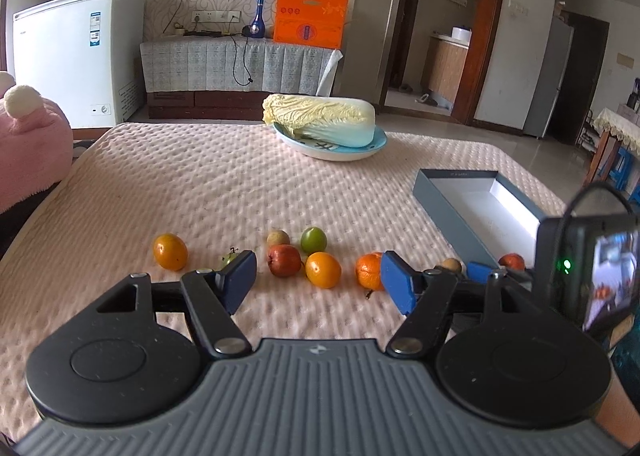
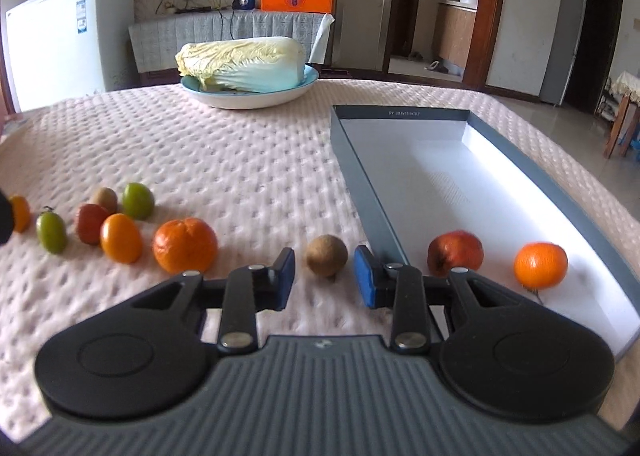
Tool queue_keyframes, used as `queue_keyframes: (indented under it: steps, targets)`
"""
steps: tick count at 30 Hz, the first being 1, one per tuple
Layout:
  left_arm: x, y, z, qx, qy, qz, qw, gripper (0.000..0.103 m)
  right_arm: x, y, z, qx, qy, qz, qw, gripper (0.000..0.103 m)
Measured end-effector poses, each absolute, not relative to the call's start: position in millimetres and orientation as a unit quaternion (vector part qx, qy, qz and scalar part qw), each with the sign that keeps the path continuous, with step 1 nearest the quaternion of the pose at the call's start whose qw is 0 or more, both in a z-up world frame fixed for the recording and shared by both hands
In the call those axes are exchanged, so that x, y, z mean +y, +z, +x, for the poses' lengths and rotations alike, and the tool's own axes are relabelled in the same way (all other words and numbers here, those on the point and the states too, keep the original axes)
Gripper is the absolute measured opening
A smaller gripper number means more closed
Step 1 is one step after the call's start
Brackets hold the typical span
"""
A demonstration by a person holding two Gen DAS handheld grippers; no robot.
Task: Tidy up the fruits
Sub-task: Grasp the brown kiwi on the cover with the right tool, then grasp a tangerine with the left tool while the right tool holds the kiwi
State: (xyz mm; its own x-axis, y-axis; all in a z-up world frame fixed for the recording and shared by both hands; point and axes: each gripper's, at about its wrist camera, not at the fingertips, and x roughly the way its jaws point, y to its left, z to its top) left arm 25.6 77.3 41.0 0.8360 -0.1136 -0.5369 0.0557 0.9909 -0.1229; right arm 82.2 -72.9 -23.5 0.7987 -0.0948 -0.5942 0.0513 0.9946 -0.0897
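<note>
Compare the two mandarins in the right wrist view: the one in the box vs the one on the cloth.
The mandarin in the box sits on the white floor of the grey box; the mandarin on the cloth lies outside it, on the pink quilted cloth. The boxed one looks smoother and brighter; the other shows puckered folds at its top. The boxed one has a red fruit beside it. Both are orange, roundish.

Small green tomato (image 1: 229, 257) half hidden behind left gripper's pad (image 1: 239, 281). Brown fruit (image 1: 451, 265) and red fruit (image 1: 512, 260) partly covered by right gripper's arm. Leftmost orange fruit (image 2: 19, 213) cut by dark object at frame edge. Box lettering (image 2: 404, 112) too small to read.
</note>
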Motion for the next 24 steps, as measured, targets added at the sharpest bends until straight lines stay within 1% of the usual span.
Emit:
queue_keyframes:
  steps: [2, 4, 7, 8, 9, 17, 24]
  targets:
    - [78, 39, 27, 0.285, -0.046, -0.050, 0.956, 0.073, -69, -25, 85, 0.321, -0.039, -0.050, 0.945, 0.031]
    - [79, 39, 27, 0.285, -0.045, -0.051, 0.956, 0.073, -63, -28, 87, 0.324, -0.037, -0.072, 0.942, 0.032]
    - [80, 39, 27, 0.285, -0.044, -0.053, 0.956, 0.073, -60, -29, 85, 0.321, -0.038, -0.084, 0.943, 0.031]
    - [81, 38, 27, 0.286, -0.044, -0.054, 0.956, 0.073, -60, -29, 85, 0.320, -0.037, -0.085, 0.943, 0.027]
    - [81, 38, 27, 0.287, -0.044, -0.053, 0.955, 0.073, -61, -28, 85, 0.319, -0.039, -0.085, 0.943, 0.026]
    - [77, 35, 30, 0.292, -0.039, -0.044, 0.955, 0.073, -71, -20, 72, 0.320, -0.009, -0.054, 0.946, 0.026]
    - [57, 28, 36, 0.295, -0.063, -0.013, 0.953, 0.073, -71, -13, 45, 0.325, 0.063, -0.073, 0.941, 0.026]
